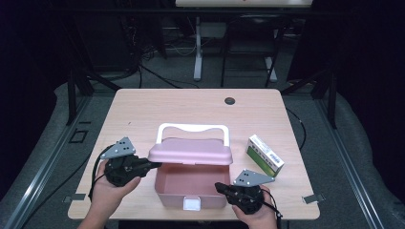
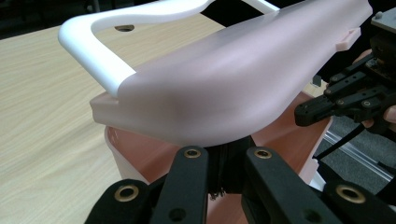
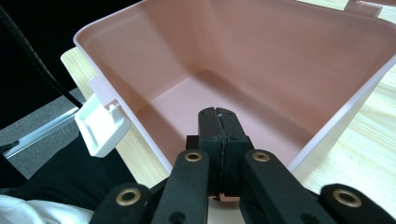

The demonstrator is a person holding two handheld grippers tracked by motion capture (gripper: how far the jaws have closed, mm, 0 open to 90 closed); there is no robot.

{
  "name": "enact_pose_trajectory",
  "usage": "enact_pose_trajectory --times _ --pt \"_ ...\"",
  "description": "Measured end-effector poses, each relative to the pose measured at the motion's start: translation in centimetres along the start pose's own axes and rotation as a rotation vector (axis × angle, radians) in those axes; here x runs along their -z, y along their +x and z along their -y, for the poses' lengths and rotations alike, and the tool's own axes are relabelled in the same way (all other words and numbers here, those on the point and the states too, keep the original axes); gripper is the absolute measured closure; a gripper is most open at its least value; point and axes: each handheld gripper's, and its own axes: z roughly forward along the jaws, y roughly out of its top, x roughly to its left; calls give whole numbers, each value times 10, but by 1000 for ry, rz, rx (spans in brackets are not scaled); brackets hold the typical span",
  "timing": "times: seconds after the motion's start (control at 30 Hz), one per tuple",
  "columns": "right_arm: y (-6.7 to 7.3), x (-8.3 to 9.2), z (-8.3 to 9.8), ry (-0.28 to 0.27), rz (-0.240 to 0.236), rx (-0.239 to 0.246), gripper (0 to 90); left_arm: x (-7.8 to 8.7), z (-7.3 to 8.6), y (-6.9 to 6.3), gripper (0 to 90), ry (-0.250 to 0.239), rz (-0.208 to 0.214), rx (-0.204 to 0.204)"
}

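Dark floor and black stands ringed a pale wooden table (image 1: 143, 109), and the person's two hands came in at its near edge. Her or his left hand carried the left gripper (image 1: 154, 164), whose jaws were clenched together with their tips at the left end of the pink lid (image 1: 190, 150); in the left gripper view the tips ran in just under that lid's edge, though whether they pinched it could not be told. That lid stood raised above the pink box (image 1: 191, 183), tilted back on the far side, with a white handle (image 1: 192, 129) arching up behind it. Lower right, the right gripper (image 1: 218, 186) sat at the box's right wall, near its front corner; the right gripper view showed its jaws (image 3: 218, 122) pressed flat against each other with nothing between them, poised over the box's rim and pointing into the empty pink interior. A white latch (image 1: 192, 204) hung on the front wall of the box. Farther right, well apart from the box, a small green and white carton (image 1: 265, 155) lay on the table. A dark round grommet (image 1: 229, 100) sat near the table's far edge.
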Motion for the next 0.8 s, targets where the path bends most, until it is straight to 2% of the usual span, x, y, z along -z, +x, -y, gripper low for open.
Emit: enact_pose_trajectory --times 0.57,0.8 --pt "0 0 0 -4 4 9 900 -2 -24 9 894 -10 -31 -13" --pt "0 0 0 -3 12 19 900 -4 -30 14 895 -34 -48 -8"
